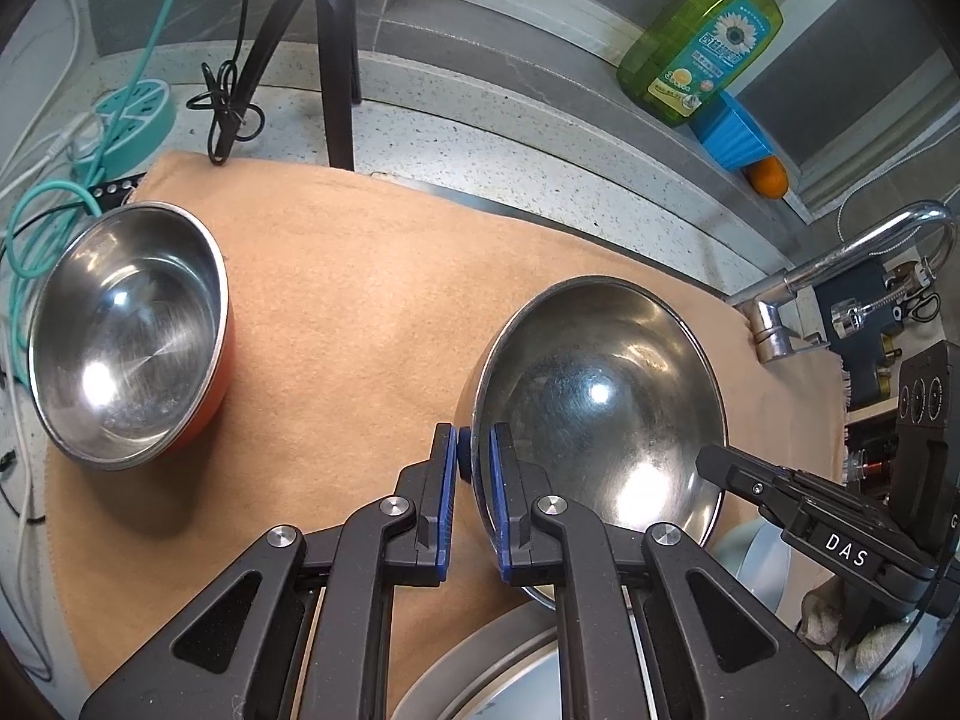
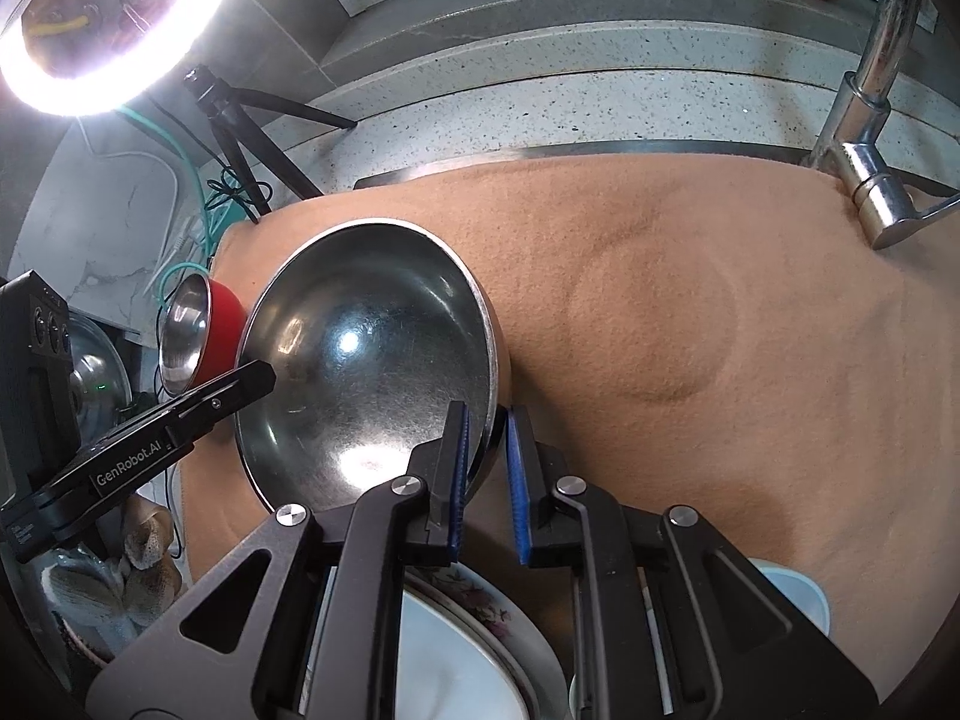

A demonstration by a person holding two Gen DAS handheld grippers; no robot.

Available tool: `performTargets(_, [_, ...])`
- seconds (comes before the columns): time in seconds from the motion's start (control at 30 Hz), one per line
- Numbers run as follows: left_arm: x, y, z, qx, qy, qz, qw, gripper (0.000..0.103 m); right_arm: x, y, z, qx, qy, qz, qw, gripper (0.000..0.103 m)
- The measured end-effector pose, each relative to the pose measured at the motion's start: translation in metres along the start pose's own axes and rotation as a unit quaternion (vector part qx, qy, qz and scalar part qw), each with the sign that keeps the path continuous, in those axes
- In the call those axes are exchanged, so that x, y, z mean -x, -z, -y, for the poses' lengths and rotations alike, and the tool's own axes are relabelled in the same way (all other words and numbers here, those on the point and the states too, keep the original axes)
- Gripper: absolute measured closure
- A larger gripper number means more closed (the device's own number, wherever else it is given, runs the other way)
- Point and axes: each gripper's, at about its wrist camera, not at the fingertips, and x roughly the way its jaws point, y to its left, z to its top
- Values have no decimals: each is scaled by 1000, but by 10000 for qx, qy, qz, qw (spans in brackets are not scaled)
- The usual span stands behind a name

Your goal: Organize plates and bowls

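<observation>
A large steel bowl (image 1: 600,414) is held tilted above the tan cloth (image 1: 360,312). My left gripper (image 1: 474,450) straddles its left rim, one finger inside and one outside, closed on it. My right gripper (image 2: 487,426) straddles the opposite rim of the same bowl (image 2: 366,372), closed on it. The right gripper's finger shows at the bowl's far side in the left wrist view (image 1: 738,474). A smaller steel bowl with a red outside (image 1: 126,336) sits on the cloth at the left, also in the right wrist view (image 2: 198,330). Plates (image 2: 462,648) lie below my grippers.
A chrome tap (image 2: 870,120) stands at the right edge of the cloth. A tripod (image 1: 336,54), cables and a teal power strip (image 1: 132,120) are at the back left. A green soap bottle (image 1: 708,42), a blue cup and an orange sit on the ledge. A ring light (image 2: 120,24) glares.
</observation>
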Motion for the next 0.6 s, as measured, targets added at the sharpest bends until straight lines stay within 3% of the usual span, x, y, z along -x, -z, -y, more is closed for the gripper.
performTargets(0.1, [8,1,-2,-62,-19,77,9999,93,5,1,-2,47,63,73,9999,88])
performTargets(0.17, [14,1,-4,-89,-12,140,9999,93,11,1,-3,75,108,153,9998,70])
performTargets(0.23, [22,2,-8,-102,-17,218,9997,92,20,0,-4,47,132,318,9994,63])
performTargets(0.47, [55,6,-40,62,-21,505,9987,92,47,-3,-22,146,80,714,9973,63])
performTargets(0.6, [73,8,-68,264,-81,661,9974,92,52,-6,-44,242,-165,763,9967,60])
